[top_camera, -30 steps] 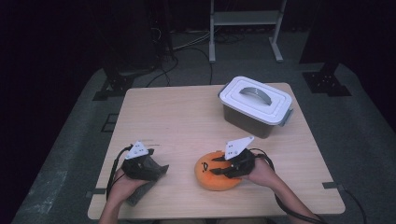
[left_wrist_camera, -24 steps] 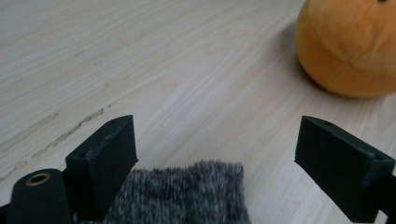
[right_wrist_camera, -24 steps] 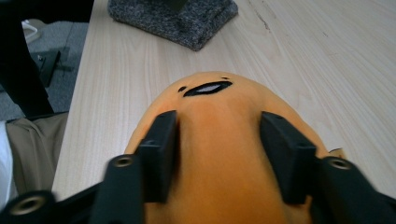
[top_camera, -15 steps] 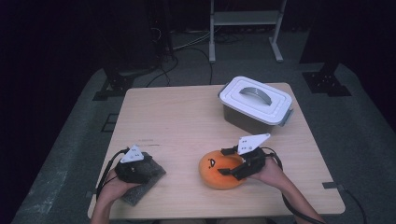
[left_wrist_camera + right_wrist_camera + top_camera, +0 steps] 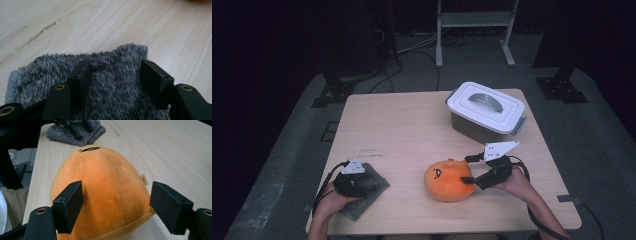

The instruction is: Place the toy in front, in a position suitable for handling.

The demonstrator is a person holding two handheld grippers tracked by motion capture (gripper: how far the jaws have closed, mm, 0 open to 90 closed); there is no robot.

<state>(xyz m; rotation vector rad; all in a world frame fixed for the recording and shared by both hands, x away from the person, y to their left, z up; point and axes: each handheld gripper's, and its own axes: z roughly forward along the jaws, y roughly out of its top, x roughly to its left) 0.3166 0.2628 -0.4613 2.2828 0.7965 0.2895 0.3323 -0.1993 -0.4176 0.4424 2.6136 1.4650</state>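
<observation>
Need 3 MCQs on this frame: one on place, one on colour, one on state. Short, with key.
1. Where does the lidded box stand on the table in the high view?
A. far right corner
B. near left corner
C. dead centre

2. What colour is the plush toy?
A. green
B. orange
C. white

3. How does the right gripper stand at the plush toy?
A. shut tight with nothing between
B. jaws apart, straddling it
C. lying on the box lid

Key: 1 A, it sits at the far right corner. 2 B, the high view and the right gripper view show orange. 3 B, the jaws have just been opening and stand either side of the toy, pads off it.
</observation>
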